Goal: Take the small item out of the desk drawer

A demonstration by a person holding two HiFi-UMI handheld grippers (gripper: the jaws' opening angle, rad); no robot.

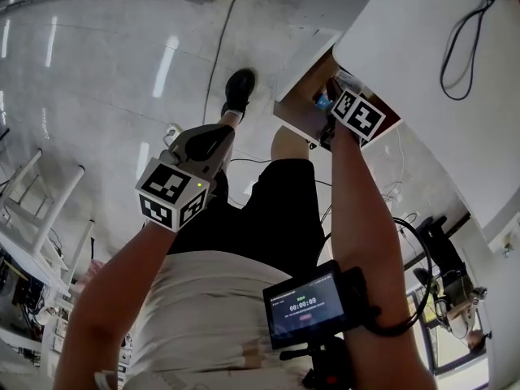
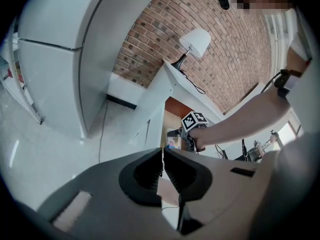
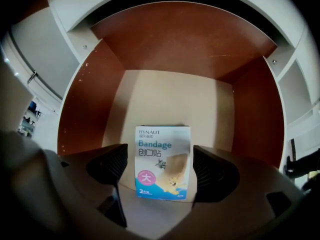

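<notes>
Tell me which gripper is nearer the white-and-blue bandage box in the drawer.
Right. The right gripper has its open jaws either side of the white-and-blue bandage box inside the brown wooden drawer; the left gripper, shut, hangs far back from the drawer.

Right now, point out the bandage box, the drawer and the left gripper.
Bandage box [image 3: 162, 159]: right gripper view, middle of its printed front.
Drawer [image 3: 172, 91]: right gripper view, bare floor behind the box.
Left gripper [image 2: 163, 159]: left gripper view, seam where its closed jaws meet.
</notes>
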